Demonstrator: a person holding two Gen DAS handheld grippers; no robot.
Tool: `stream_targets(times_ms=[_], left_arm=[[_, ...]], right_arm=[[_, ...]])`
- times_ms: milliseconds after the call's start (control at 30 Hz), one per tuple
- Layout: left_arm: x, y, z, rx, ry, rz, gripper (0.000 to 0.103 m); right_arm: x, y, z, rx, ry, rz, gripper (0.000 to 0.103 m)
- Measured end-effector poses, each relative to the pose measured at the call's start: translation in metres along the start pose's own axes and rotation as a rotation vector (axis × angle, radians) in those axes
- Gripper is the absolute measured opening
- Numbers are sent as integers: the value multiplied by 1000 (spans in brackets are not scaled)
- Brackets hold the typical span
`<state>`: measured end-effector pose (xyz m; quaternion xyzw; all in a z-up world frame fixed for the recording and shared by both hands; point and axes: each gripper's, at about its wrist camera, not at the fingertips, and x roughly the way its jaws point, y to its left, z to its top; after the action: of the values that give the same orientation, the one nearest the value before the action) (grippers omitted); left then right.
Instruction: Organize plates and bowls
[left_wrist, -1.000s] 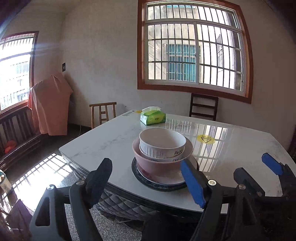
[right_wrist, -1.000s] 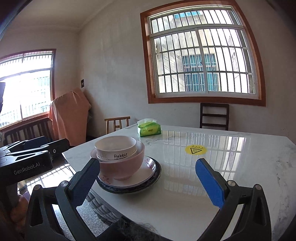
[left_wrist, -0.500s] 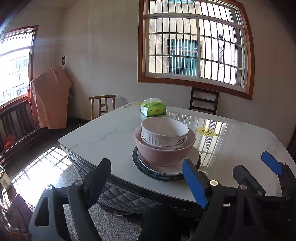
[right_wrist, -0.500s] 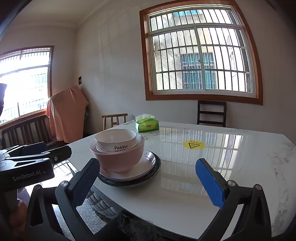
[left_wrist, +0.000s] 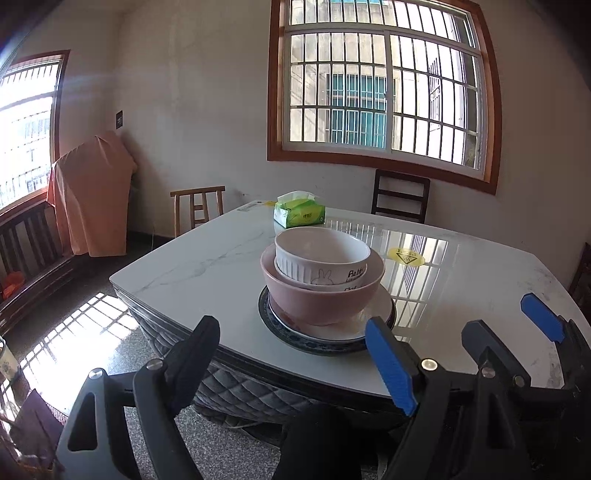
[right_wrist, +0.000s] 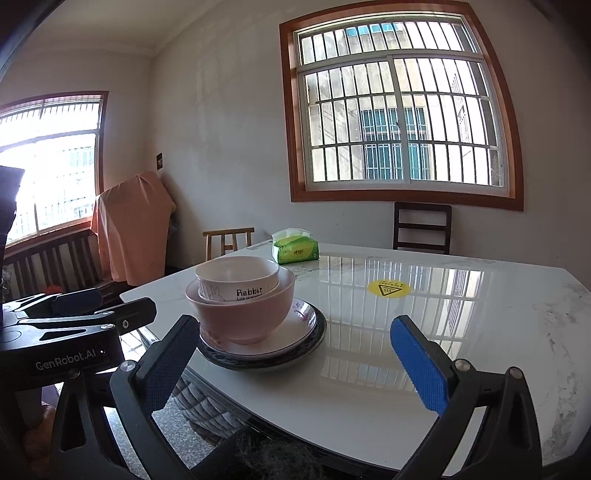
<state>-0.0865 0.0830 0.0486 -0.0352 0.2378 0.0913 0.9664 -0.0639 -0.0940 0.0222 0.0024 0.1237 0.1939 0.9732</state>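
Over the last second both my grippers, left (left_wrist: 295, 354) and right (right_wrist: 291, 354), drew back, jaws wide open and empty. The rabbit bowl (left_wrist: 321, 254) sat nested in the pink bowl (left_wrist: 321, 295) on stacked plates (left_wrist: 380, 317) at 12 o'clock on the surface (left_wrist: 461, 295); stacking looked finished.

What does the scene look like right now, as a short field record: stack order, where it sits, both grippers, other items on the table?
stack, top to bottom: white Rabbit bowl, pink bowl, white plate, dark-rimmed plate
stack location: near corner of the marble table
left gripper: open, empty, short of the stack
right gripper: open, empty, not touching the stack
other items: green tissue pack at far edge; yellow warning sticker
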Motion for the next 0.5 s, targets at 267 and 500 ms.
stream_targets(times_ms=[267, 500], left_arm=[[0, 4, -2, -13, 7, -10, 84], [3, 7, -3, -30, 17, -16, 92]], right_arm=[[0, 1, -1, -4, 1, -5, 103], [0, 2, 0, -4, 3, -6, 103]])
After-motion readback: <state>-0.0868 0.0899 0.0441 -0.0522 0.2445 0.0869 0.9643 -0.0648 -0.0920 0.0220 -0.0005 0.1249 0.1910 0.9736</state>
